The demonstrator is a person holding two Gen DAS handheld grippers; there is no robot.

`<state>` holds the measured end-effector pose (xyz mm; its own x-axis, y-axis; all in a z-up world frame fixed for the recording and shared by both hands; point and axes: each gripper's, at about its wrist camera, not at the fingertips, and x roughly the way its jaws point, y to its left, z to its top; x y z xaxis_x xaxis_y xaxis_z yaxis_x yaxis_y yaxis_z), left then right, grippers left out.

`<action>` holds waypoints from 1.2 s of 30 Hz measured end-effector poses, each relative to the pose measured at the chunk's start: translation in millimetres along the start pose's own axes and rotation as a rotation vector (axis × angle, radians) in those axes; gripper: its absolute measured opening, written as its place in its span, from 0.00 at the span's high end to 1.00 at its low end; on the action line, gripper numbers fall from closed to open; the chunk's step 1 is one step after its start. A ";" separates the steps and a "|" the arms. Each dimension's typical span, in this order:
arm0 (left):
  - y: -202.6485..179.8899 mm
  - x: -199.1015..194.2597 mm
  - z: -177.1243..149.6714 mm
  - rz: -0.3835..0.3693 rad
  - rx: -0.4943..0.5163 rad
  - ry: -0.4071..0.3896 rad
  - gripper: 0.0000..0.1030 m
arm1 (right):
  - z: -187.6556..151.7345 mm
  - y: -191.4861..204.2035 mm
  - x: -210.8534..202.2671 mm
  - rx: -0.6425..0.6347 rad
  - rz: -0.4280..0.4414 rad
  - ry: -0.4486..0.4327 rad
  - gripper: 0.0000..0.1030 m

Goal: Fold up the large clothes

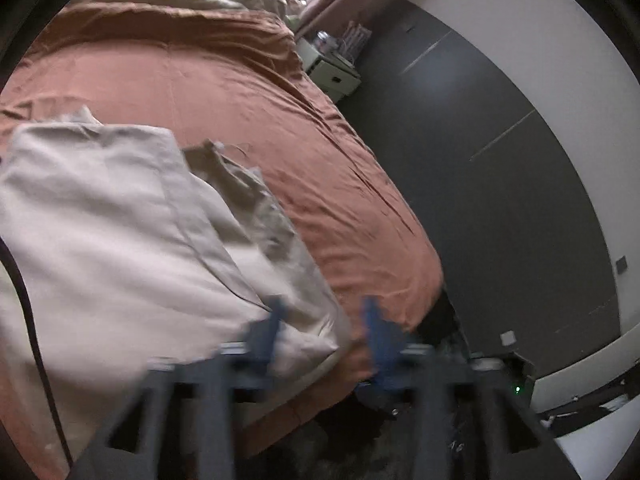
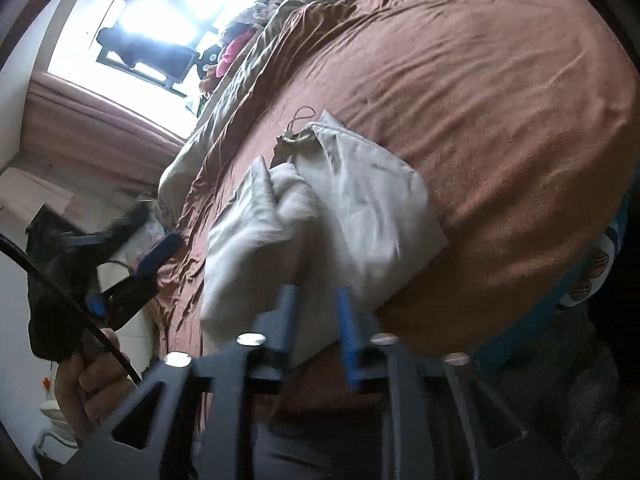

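Both tongs [image 1: 324, 332] [image 2: 318, 320] apart over beige garment [image 1: 120, 220]; no legible writing.

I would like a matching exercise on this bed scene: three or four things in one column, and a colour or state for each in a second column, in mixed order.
Things:
1. beige garment
2. bed sheet
3. left gripper
4. window

States:
a. rust-orange, wrinkled
b. very bright, overexposed
c. jaws open, nothing pinched
d. folded in a bundle, lying on the bed

Pairs: 1-d, 2-a, 3-c, 4-b
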<state>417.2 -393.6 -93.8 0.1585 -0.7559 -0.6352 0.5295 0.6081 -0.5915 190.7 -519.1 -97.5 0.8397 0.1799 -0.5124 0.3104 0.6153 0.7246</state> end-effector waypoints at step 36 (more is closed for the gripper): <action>255.7 -56.5 -9.6 0.270 -0.441 -0.207 0.25 | 157.4 94.0 236.0 -0.301 -0.152 0.432 0.36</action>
<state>535.6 -193.0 -214.0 0.4243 -0.5643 -0.7082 0.0554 0.7968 -0.6018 488.2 -539.5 -77.7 0.5167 0.3318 -0.7893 0.2191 0.8399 0.4965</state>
